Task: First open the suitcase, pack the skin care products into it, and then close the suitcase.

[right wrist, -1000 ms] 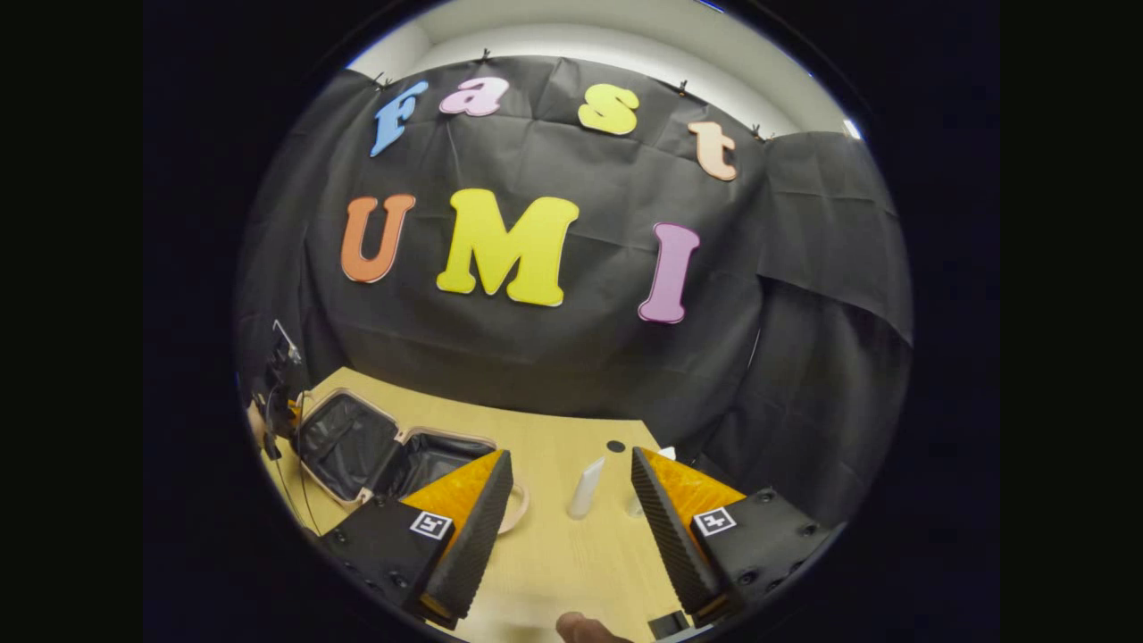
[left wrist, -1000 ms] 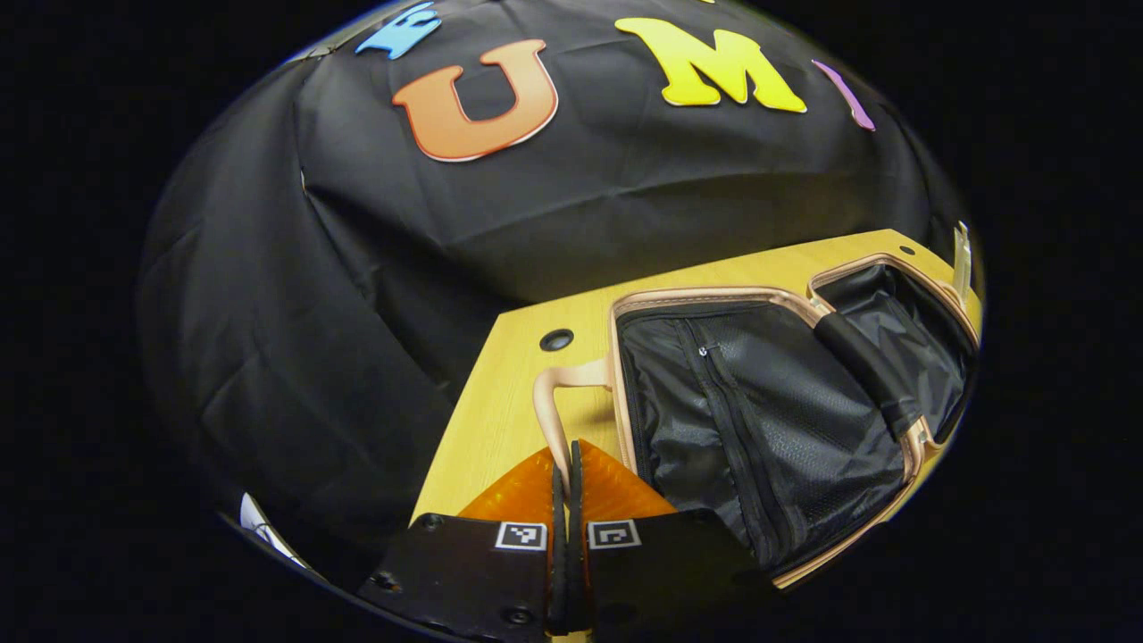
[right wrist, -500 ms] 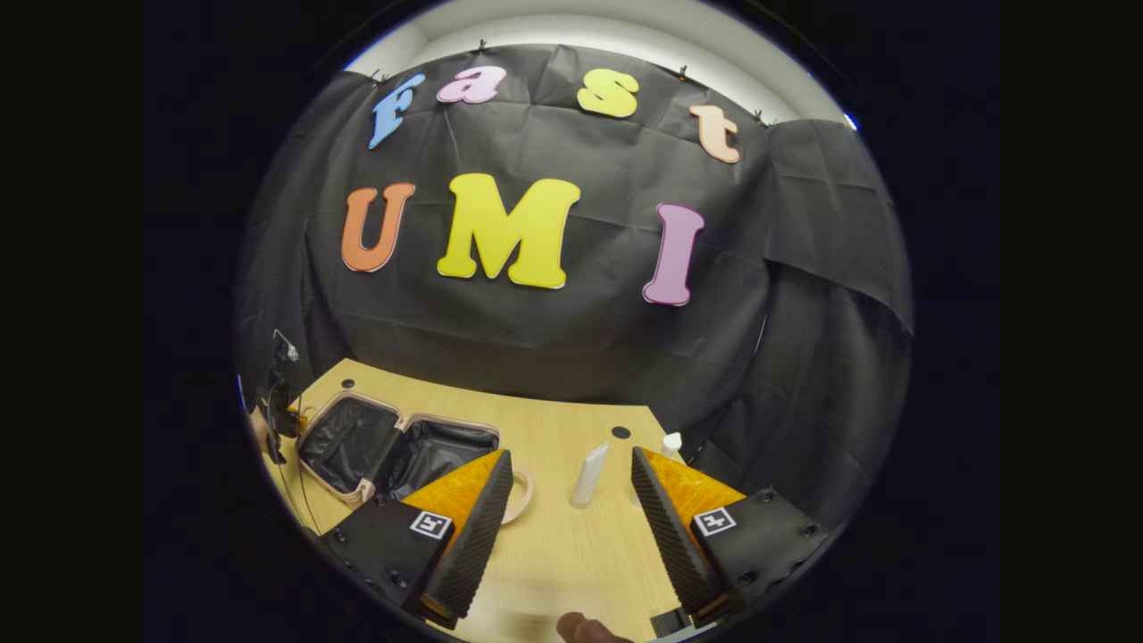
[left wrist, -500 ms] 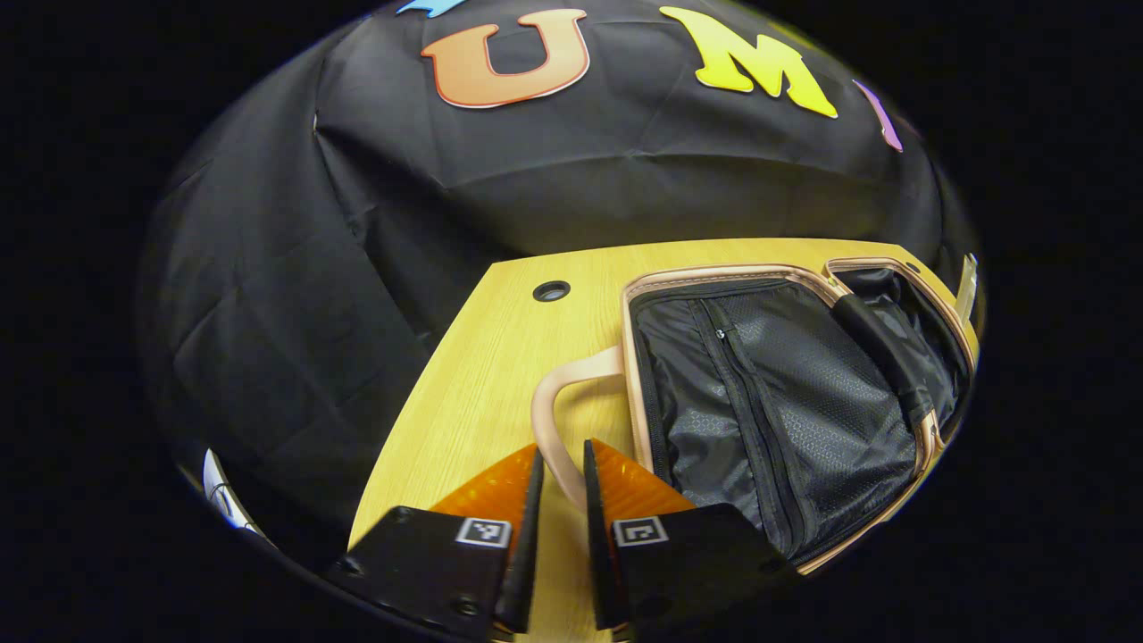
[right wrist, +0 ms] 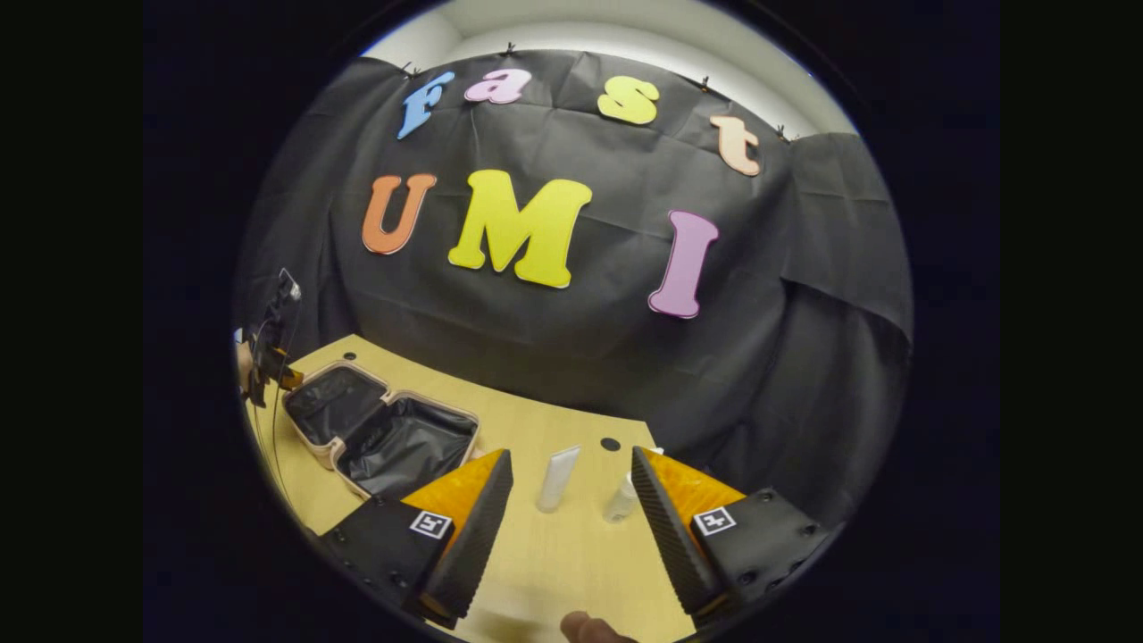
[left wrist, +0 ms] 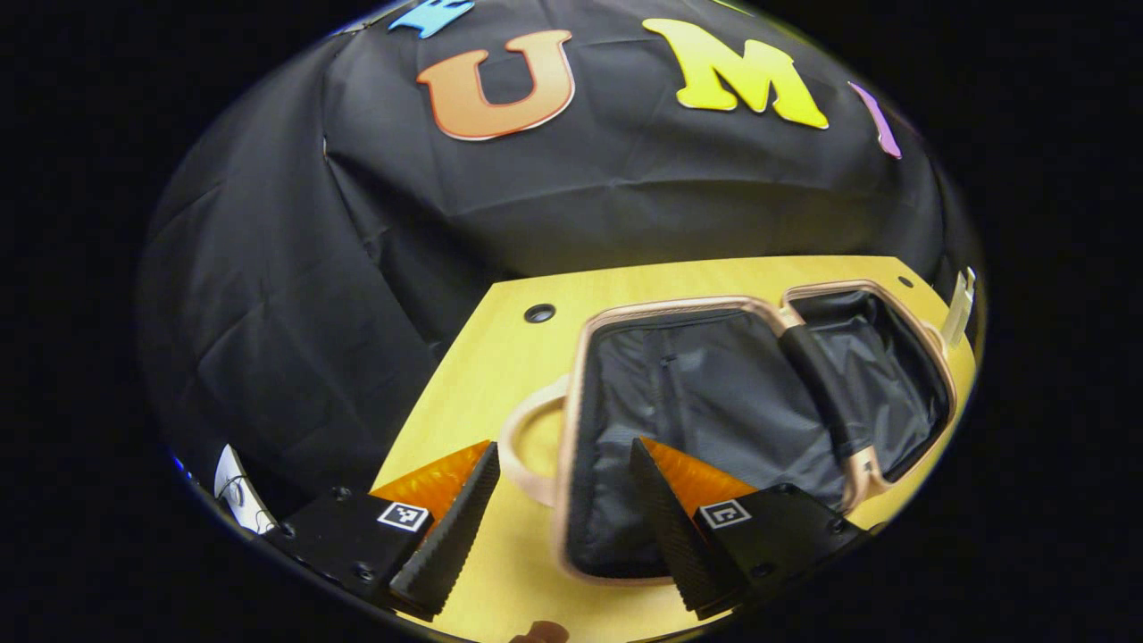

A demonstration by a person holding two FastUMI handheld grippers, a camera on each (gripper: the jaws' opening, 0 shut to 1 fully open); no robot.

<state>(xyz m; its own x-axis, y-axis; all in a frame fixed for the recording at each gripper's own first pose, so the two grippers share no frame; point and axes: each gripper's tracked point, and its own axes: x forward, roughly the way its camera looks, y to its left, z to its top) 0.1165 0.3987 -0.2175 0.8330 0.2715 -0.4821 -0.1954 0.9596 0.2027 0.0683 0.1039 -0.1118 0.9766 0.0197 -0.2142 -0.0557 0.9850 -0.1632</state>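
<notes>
Your suitcase lies open flat at centre right of the left gripper view, dark lining up, handle between the spread left gripper fingers. Bare table fronts your spread, empty right gripper; tube and bottle stand beyond.

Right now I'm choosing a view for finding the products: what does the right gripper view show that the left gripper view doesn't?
Right gripper view: the small bottle standing beside the white tube, ahead of the open right gripper. Left gripper view: the suitcase handle, framed by the open left gripper. Both: the open suitcase on the table.
</notes>
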